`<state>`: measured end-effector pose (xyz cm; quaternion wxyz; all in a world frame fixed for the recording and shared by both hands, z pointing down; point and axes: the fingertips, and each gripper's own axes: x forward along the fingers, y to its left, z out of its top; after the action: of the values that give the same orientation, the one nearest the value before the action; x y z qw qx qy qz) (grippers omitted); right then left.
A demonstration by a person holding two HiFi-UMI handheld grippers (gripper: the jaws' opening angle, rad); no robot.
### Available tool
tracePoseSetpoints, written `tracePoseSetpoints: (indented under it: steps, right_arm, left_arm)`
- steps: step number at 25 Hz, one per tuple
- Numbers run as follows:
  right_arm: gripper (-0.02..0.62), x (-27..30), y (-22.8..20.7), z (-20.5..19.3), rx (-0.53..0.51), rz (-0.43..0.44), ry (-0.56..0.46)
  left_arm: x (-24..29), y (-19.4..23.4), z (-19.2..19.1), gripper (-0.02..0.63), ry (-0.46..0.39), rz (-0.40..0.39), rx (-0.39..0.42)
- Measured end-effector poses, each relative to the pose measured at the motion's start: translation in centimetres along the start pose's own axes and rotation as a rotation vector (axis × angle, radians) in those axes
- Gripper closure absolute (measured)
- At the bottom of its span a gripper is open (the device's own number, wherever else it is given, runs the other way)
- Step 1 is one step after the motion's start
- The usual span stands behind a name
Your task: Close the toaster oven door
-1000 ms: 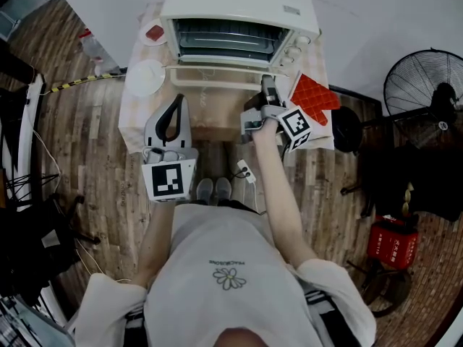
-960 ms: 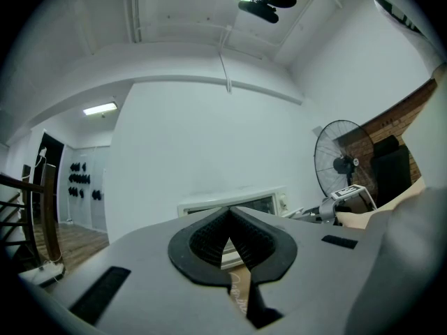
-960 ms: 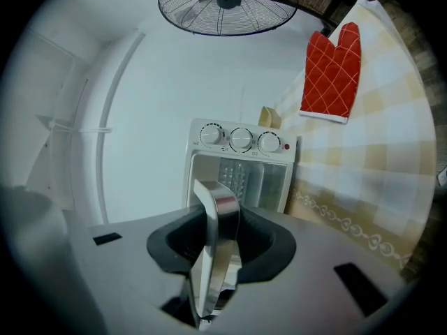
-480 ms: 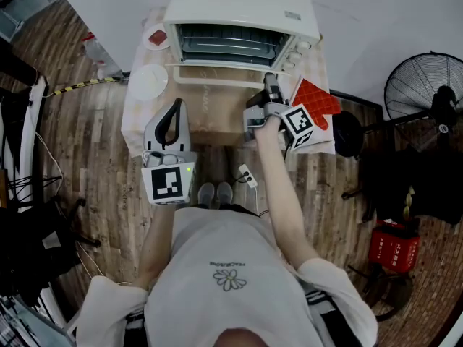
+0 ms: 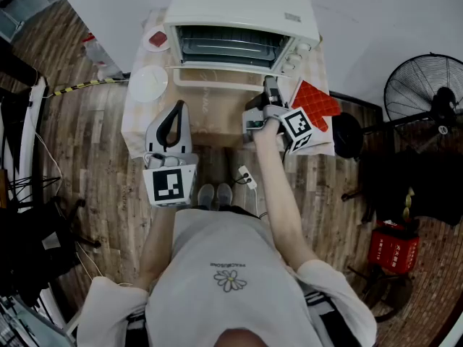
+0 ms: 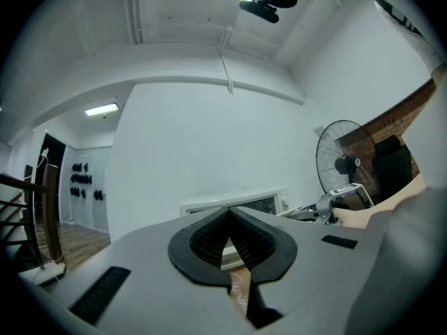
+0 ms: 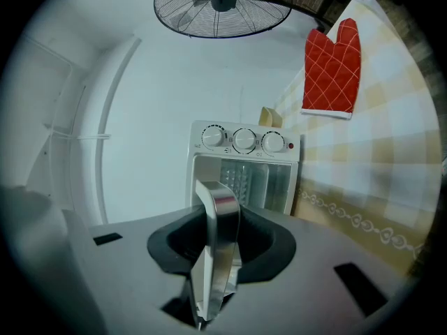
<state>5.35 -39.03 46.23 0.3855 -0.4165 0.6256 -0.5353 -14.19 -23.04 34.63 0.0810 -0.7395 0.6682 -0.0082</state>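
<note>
Clamping right gripper [image 5: 269, 85] on door handle [image 7: 218, 204] of open toaster oven [image 5: 239, 6].

Toaster oven [image 5: 242, 6]: white, boxy, at rear of worktop [image 5: 210, 121], cavity facing worktop's front edge. Three knobs [image 7: 244, 140] in row on panel right of cavity. Door [image 5: 217, 76]: fully open, hinged at bottom, lying about level above worktop. Wire rack [image 5: 226, 45] exposed inside. Door handle [image 7: 219, 218]: bright metal bar on door's free edge.

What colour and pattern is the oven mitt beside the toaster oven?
The oven mitt is red with diamond quilting, clearest in the right gripper view.
</note>
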Motion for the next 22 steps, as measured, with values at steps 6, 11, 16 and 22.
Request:
tracePoseSetpoints:
  steps: [6, 11, 16, 22]
  right_arm:
    - [0.512, -0.04, 0.02, 0.02, 0.019, 0.016, 0.005]
    - [0.52, 0.26, 0.26, 0.15, 0.007, 0.041, 0.009]
    - [0.52, 0.24, 0.42, 0.13, 0.021, 0.038, 0.009]
    - [0.52, 0.48, 0.42, 0.03, 0.028, 0.049, 0.013]
  left_arm:
    - [-0.01, -0.16, 0.08, 0.591, -0.002, -0.005, -0.006]
    - [0.08, -0.21, -0.02, 0.591, -0.001, -0.009, -0.005]
    - [0.13, -0.42, -0.33, 0.591, 0.005, -0.018, -0.002]
    - [0.43, -0.31, -0.7, 0.591, 0.011, -0.023, -0.001]
